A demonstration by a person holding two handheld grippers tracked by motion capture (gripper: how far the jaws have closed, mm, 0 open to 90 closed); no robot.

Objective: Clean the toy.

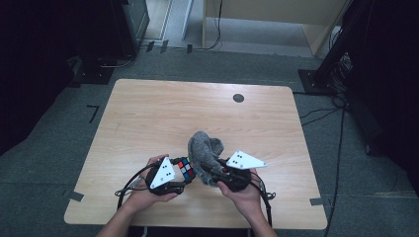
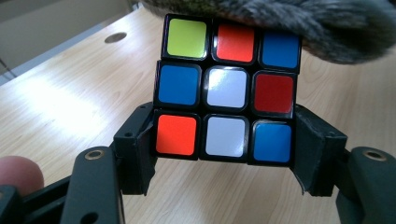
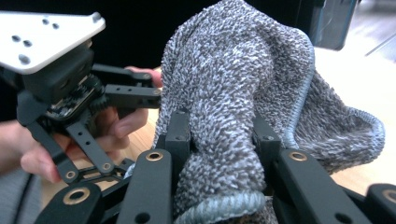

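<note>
My left gripper (image 1: 182, 171) (image 2: 224, 149) is shut on a puzzle cube (image 1: 186, 168) (image 2: 227, 88), its black jaws pressing the cube's bottom row from both sides. The cube's facing side shows blue, white, red, orange and yellow-green stickers. A grey terry cloth (image 1: 205, 150) (image 3: 238, 93) is bunched between the jaws of my right gripper (image 1: 213, 173) (image 3: 219, 140), which is shut on it. The cloth drapes over the cube's top edge (image 2: 299, 23). In the right gripper view the left gripper (image 3: 84, 107) and the hand holding it sit just left of the cloth.
The wooden table (image 1: 163, 113) has a round dark cable hole (image 1: 238, 98) near its far edge. Both hands work near the table's front edge. Black stands and cables line the carpeted floor around the table.
</note>
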